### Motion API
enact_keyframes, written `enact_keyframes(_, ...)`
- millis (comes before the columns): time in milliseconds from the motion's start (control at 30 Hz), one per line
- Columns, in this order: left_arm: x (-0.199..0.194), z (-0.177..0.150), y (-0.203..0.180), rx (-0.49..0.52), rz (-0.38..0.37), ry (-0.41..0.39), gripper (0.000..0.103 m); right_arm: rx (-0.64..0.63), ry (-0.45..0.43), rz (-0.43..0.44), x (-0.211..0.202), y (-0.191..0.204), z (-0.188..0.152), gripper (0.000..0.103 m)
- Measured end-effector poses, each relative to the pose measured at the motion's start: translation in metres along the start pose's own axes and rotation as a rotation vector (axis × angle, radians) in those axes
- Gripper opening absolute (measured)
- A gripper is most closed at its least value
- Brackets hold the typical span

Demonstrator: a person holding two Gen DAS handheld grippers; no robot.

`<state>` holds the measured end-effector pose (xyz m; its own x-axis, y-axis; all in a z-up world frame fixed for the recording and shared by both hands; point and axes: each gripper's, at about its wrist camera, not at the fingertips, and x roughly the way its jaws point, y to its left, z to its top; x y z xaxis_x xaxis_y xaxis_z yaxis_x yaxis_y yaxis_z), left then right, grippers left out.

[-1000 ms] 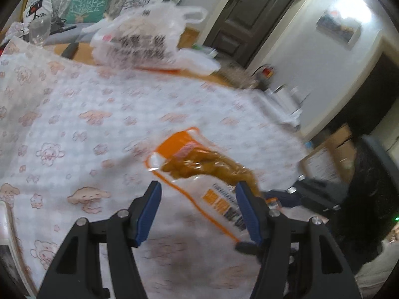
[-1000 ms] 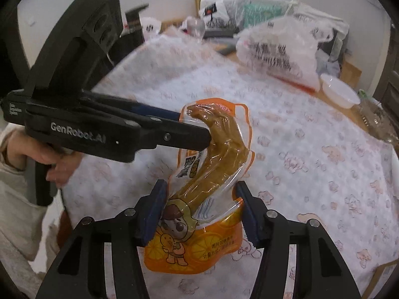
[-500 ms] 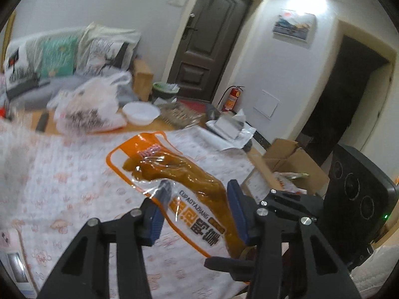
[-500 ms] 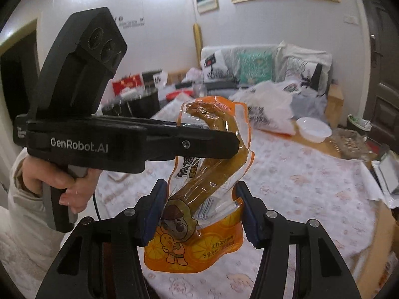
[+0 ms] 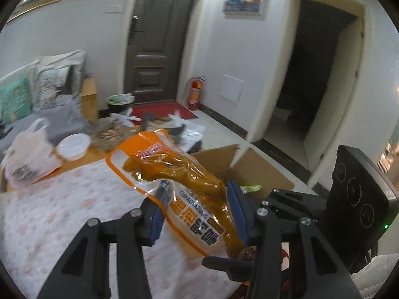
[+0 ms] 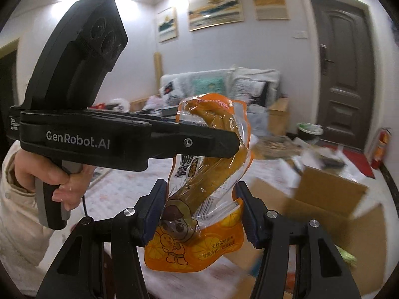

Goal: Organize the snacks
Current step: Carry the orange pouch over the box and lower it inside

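In the left wrist view, an orange snack pack [image 5: 184, 182] is clamped between the blue pads [image 5: 237, 209] of the left gripper [image 5: 197, 199] at lower centre; those jaws have just been closing onto it. The right gripper's black body is seen at lower right. In the right wrist view, the same pack [image 6: 199, 214] is pinched at its lower end by the right gripper [image 6: 199, 206], both pads pressed against it, and it is held upright in mid-frame, clear of the table. The left gripper [image 6: 224, 147] is seen crossing from the left onto the pack's upper half, held by a hand [image 6: 47, 174]. Behind, an open cardboard box [image 5: 259, 172] is seen at right centre, a patterned tablecloth [image 5: 62, 211] at lower left. A white bowl [image 5: 73, 145] and a plastic bag [image 5: 27, 157] are seen further left.
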<state>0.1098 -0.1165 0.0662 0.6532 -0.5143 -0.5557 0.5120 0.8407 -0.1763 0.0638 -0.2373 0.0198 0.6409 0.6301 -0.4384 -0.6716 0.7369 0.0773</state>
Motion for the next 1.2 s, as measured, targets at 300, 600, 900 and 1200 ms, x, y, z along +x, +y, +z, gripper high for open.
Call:
enact_keyframes(300, 0.095, 0.02, -0.056, 0.067, -0.063, 0.1, 0.044, 0.081, 0.029, -0.116, -0.027, -0.077, -0.038, 0.052)
enact_keyframes(600, 0.154, 0.012, -0.053, 0.049, -0.094, 0.186, 0.044, 0.088, 0.094, -0.151, -0.024, -0.116, -0.068, 0.055)
enact_keyframes(900, 0.158, 0.007, -0.042, 0.034, -0.078, 0.21, 0.047, 0.02, 0.115, -0.204, -0.018, -0.112, -0.071, 0.062)
enact_keyframes(1200, 0.128, 0.015, -0.03, 0.026, 0.012, 0.101, 0.049, 0.019, 0.121, -0.214, -0.016, -0.101, -0.069, 0.046)
